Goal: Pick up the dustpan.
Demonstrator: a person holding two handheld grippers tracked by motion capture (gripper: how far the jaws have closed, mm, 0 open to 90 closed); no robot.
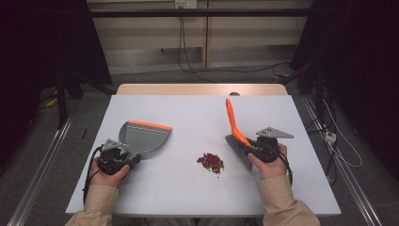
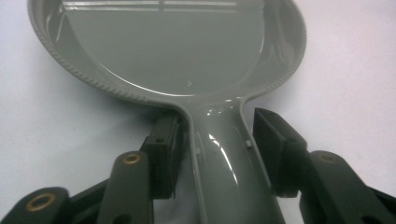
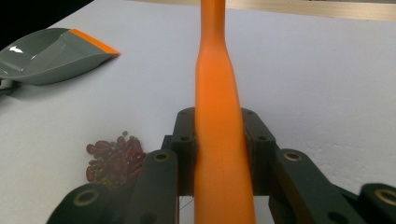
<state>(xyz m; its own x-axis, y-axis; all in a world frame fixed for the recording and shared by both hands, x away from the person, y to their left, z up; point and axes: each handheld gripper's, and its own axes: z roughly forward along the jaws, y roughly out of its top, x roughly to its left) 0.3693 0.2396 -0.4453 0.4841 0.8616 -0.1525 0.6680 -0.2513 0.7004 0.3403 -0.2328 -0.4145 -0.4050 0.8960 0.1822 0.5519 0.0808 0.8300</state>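
Right gripper (image 1: 256, 147) – fingers clenched on the brush (image 3: 219, 140) handle, bristles down on the white tabletop (image 1: 197, 113) just right of the bean pile (image 1: 211, 162). Left gripper (image 1: 123, 153) – fingers either side of the dustpan (image 1: 143, 136) handle; left finger (image 2: 163, 149) touching, right finger (image 2: 275, 149) just clear – not gripping. Dustpan lies flat at tabletop left, apart from the beans.

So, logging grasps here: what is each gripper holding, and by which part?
Right gripper: brush, clamped by its orange handle. Left gripper: fingers straddle the dustpan handle, not yet gripping.
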